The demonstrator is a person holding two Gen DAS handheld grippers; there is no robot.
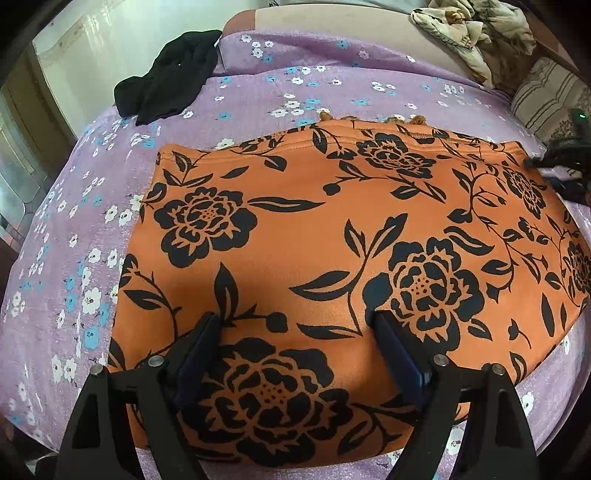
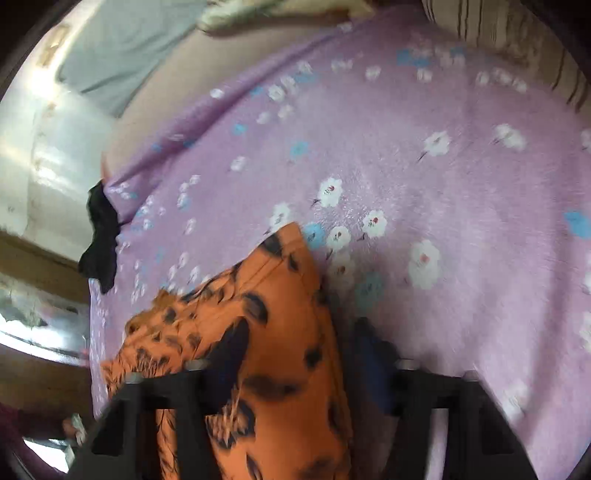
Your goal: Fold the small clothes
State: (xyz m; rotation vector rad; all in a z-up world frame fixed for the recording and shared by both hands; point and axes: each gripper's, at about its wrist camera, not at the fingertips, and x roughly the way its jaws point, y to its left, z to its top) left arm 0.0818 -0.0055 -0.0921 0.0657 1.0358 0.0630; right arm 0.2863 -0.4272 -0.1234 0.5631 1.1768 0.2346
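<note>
An orange garment with black flowers (image 1: 332, 236) lies flat on the purple flowered bedsheet (image 1: 295, 74). My left gripper (image 1: 299, 325) hovers just above its near part, jaws wide apart, nothing between the pads. My right gripper (image 1: 546, 166) shows as a dark shape at the garment's far right corner. The right wrist view is blurred. In it a corner of the orange garment (image 2: 280, 314) lies between the fingers of my right gripper (image 2: 295, 354). The jaws stand apart and I see no pad pressing on the cloth.
A black garment (image 1: 166, 88) lies crumpled at the far left edge of the bed, the black garment (image 2: 99, 236) also showing in the right wrist view. A heap of beige clothes (image 1: 469, 33) and a striped pillow (image 1: 546, 99) sit at the far right. The bed edge drops off left.
</note>
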